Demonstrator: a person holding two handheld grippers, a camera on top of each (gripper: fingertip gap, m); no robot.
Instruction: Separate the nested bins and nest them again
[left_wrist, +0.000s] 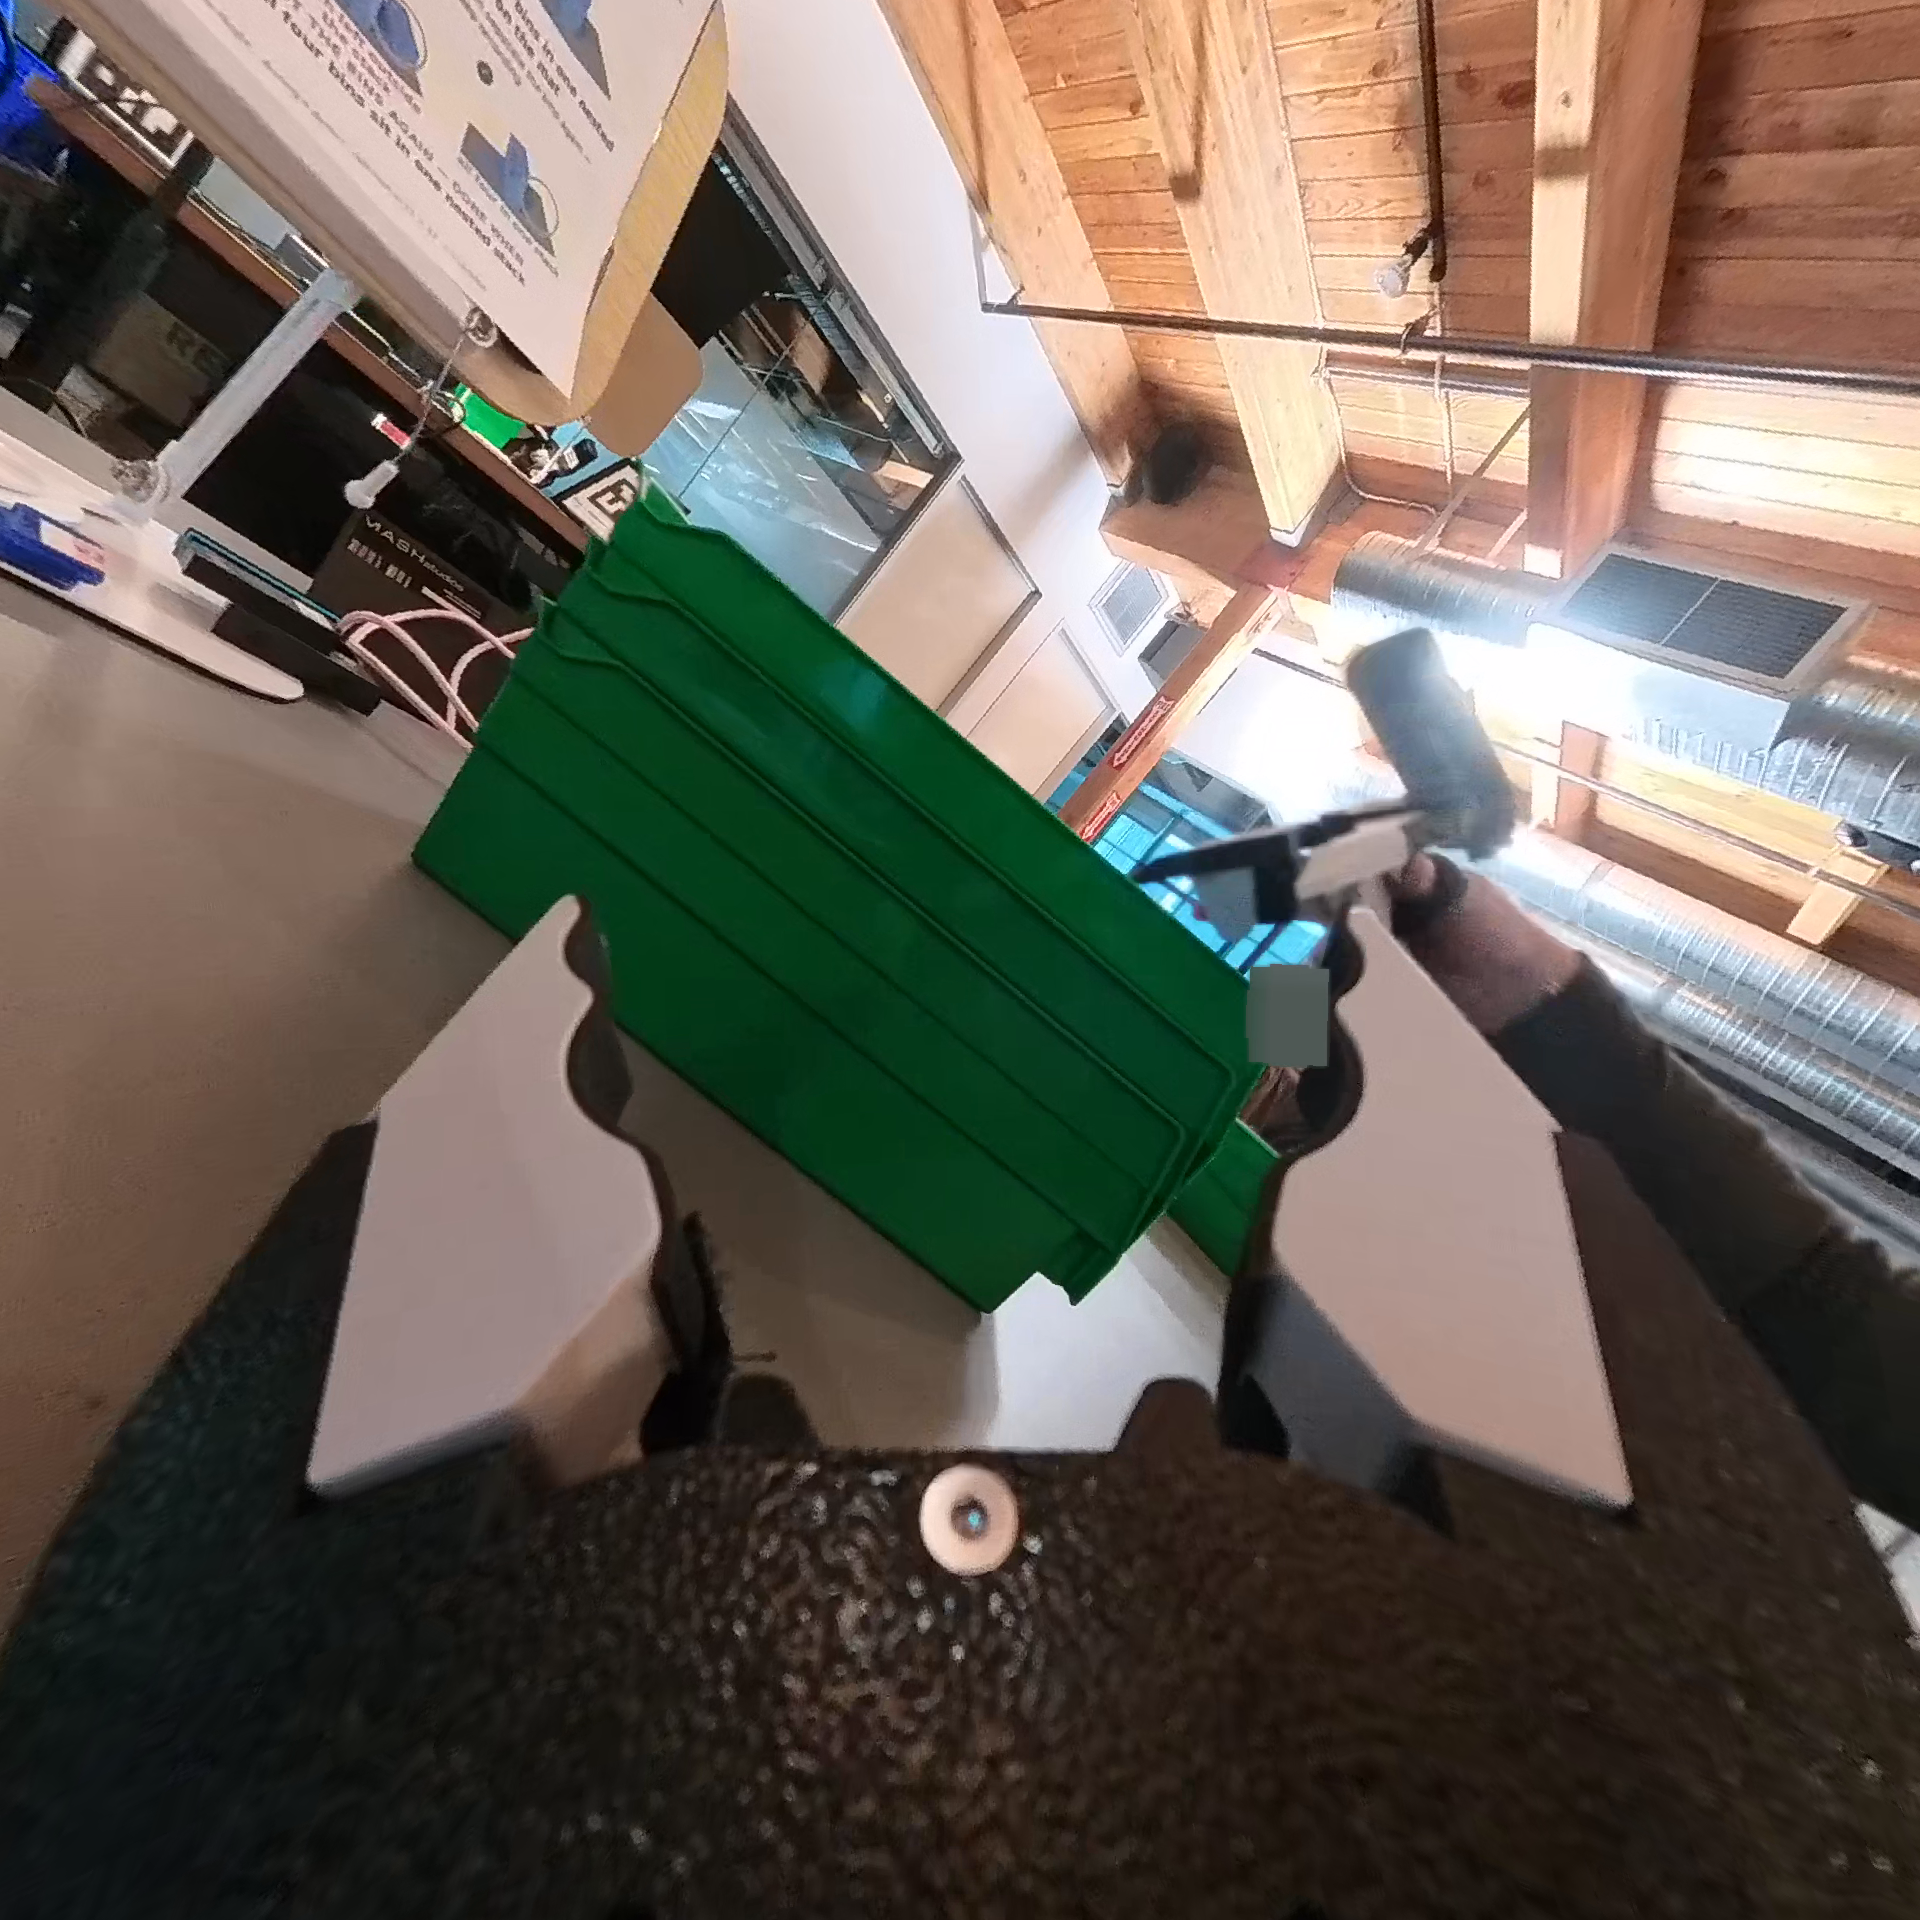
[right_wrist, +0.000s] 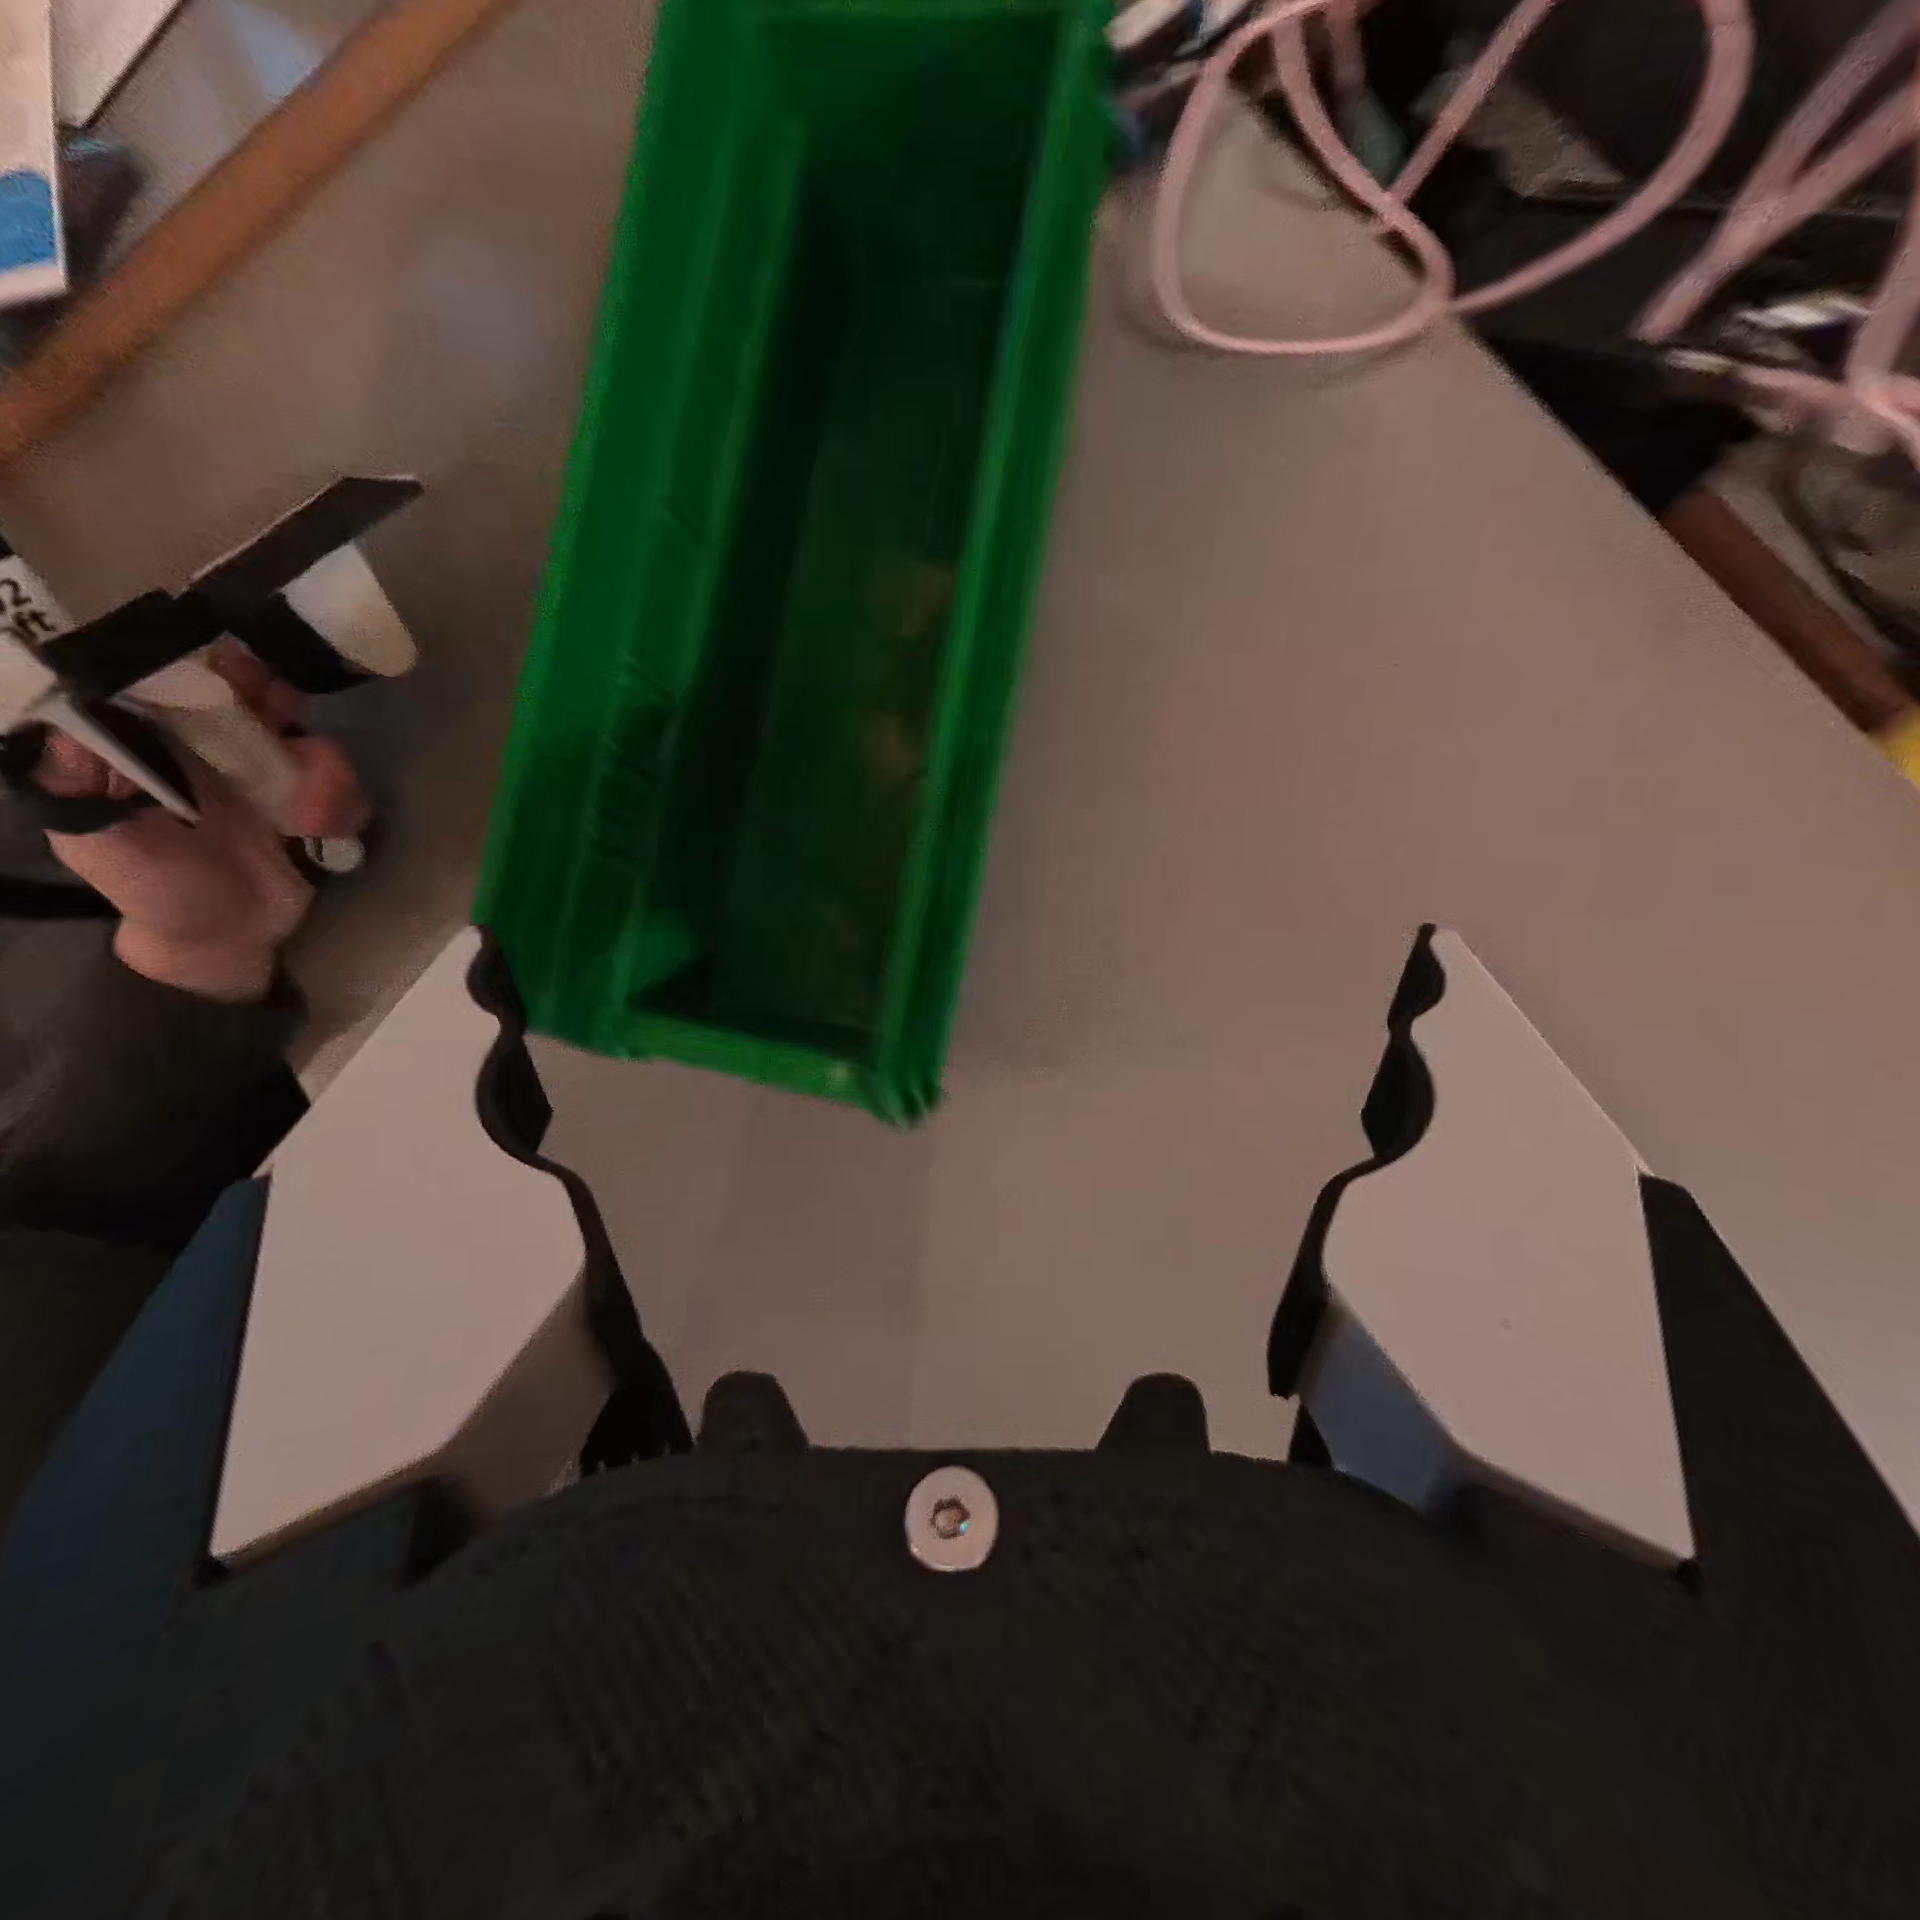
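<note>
A stack of several nested green bins (left_wrist: 831, 914) stands on the grey table, seen from its long side in the left wrist view and from above, into the top bin, in the right wrist view (right_wrist: 800, 540). My left gripper (left_wrist: 966, 925) is open and empty, low beside the stack's long side, the jaws spread wide in front of it. My right gripper (right_wrist: 956, 951) is open and empty, above the stack's near short end. The right gripper also shows far off in the left wrist view (left_wrist: 1299, 862), held by a hand. The left gripper shows in the right wrist view (right_wrist: 260, 613).
Pink cables (right_wrist: 1351, 208) and black gear (right_wrist: 1662, 156) lie past the stack's far end. A white instruction sheet on cardboard (left_wrist: 468, 156) stands behind the bins. A white mat with a blue object (left_wrist: 42, 540) lies at the far left. The grey table (right_wrist: 1299, 727) ends at a wooden edge (right_wrist: 1787, 613).
</note>
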